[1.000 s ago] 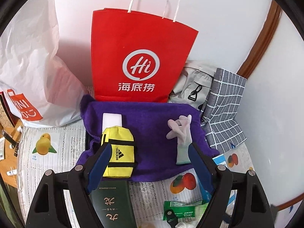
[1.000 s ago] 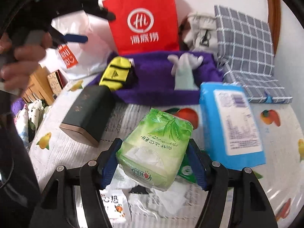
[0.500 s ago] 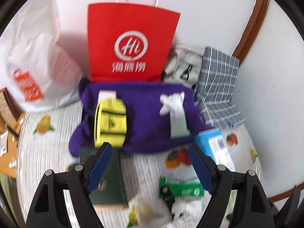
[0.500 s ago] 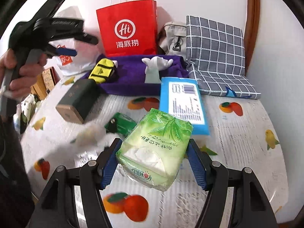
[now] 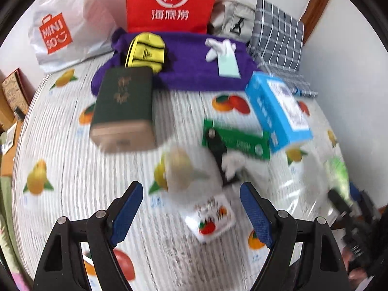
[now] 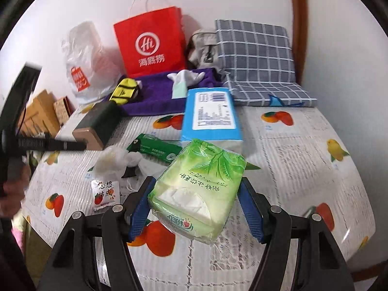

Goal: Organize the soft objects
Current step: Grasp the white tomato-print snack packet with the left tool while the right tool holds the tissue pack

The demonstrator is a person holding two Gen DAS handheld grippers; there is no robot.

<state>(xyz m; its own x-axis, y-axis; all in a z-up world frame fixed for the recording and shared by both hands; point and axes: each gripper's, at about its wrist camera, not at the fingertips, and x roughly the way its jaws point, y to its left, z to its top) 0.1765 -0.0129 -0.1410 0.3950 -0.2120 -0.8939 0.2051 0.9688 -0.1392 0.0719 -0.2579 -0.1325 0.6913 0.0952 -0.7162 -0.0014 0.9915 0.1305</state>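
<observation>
While the right tool (image 6: 196,208) clamps its blue pads on a soft green plastic pack of tissues (image 6: 197,191), holding it above the fruit-printed tabletop (image 6: 303,157), the left tool (image 5: 191,208) hangs wide open and empty over a small white sachet with a tomato print (image 5: 211,218). Beyond lie a crumpled whitish lump, perhaps a tissue (image 5: 179,167), a flat green packet (image 5: 238,141), a blue tissue pack (image 5: 278,111), and a purple towel (image 5: 191,70) at the wall.

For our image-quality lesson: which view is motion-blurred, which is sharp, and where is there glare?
Left wrist view: smeared, the dark green box and blue pack streaked. Right wrist view: mostly sharp, print on the held green tissue pack readable; sheen on the tablecloth. Both bend edges.
</observation>
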